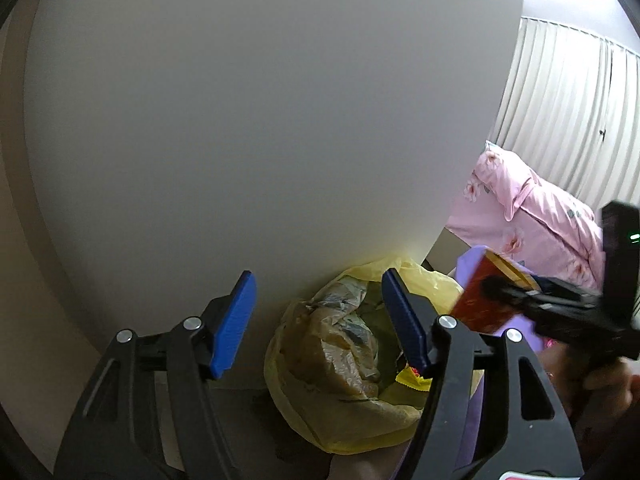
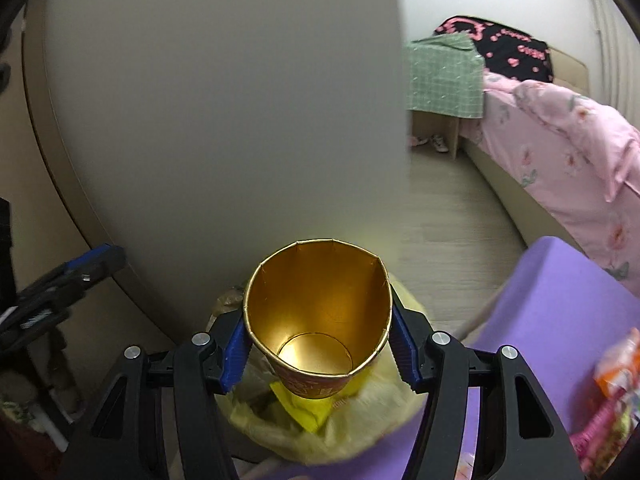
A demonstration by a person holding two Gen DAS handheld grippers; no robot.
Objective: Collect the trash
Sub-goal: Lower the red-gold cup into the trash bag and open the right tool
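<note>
- We see the cup [image 2: 318,322] hide much of the yellow bag's [image 2: 360,424] opening.
- The snack packets [image 2: 612,400] are cut by the edge.
- The right tool [image 1: 516,294] is blurred.

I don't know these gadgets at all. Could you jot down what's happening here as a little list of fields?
Setting: bedroom, bed with pink bedding
Right tool: shut on an empty paper cup, gold inside
Left tool: open, holding nothing
Trash bag: yellow, open, below both tools, crumpled plastic inside
Cup position: over the bag's mouth
Nearby: purple surface with snack wrappers
</note>
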